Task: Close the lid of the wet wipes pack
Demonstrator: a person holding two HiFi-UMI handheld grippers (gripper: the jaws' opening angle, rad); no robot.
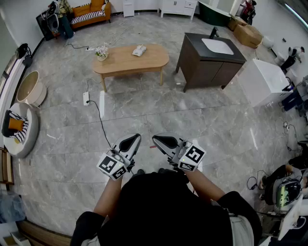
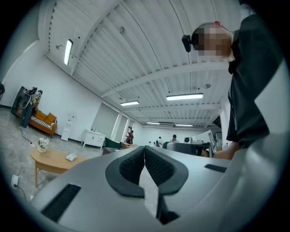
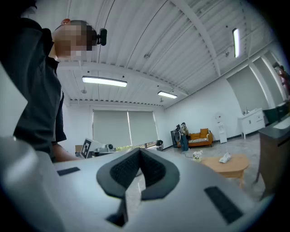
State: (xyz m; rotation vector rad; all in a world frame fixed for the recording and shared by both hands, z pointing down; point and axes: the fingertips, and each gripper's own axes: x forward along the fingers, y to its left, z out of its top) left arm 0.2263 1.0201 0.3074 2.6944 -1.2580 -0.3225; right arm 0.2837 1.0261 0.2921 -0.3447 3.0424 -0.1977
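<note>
Wet wipes pack (image 1: 139, 50), apparently the white item on the far wooden table (image 1: 120, 60), lies well apart from both grippers. Left gripper (image 1: 132, 141) and right gripper (image 1: 159, 141) have jaws together, empty. Best to approach first, then press the lid flat with closed tips.

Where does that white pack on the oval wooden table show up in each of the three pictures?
Head view: wet wipes pack at top centre, on the oval wooden table.
Left gripper view: pack at lower left.
Right gripper view: pack at lower right.
Shared landmark: orange sofa, by the wall beyond the table.
</note>
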